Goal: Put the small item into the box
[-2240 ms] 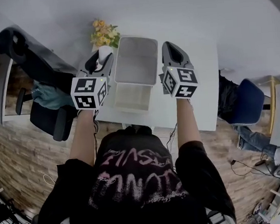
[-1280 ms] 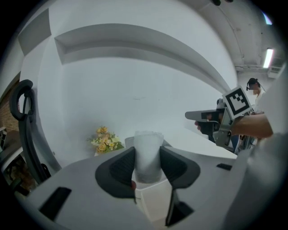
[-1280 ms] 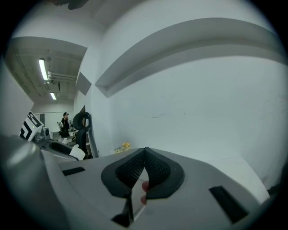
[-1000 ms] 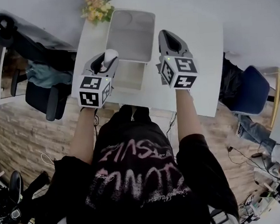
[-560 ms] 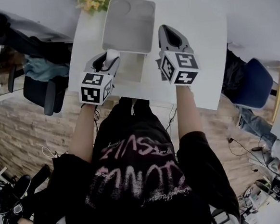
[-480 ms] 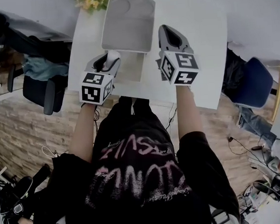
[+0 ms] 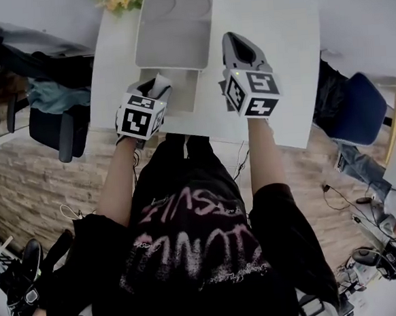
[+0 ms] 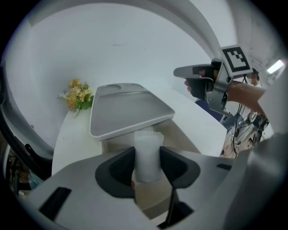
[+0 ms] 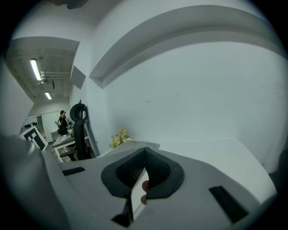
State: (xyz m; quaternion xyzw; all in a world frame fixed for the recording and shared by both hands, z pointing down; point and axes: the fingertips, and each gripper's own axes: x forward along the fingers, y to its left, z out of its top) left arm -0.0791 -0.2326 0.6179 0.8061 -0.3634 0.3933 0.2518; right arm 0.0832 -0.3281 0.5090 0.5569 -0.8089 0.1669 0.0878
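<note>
The box point(image 7: 187, 93) lies open above, lid point(image 7: 172, 33) raised behind.

The left gripper point(image 8: 147, 167) is pale grey with black pads, and the small item point(image 8: 147, 146) between them is a frosted, translucent white. Just ahead of it the box point(image 8: 128, 112) is light grey, its inside a creamier white, on a plain white table point(image 7: 271, 53). Beyond the box, the flowers point(image 8: 76, 94) are yellow and orange with green leaves. The right gripper point(image 9: 144, 173) has the same grey shell and ribbed black pads. Each gripper's marker cube point(image 7: 140, 117) carries black squares on white. Behind the grippers, the person's shirt point(image 7: 190, 236) is black with pale pink lettering, and the floor point(image 7: 29, 181) is brown with a wood grain. Out to the right gripper's right, the chair point(image 7: 355, 118) is blue.
</note>
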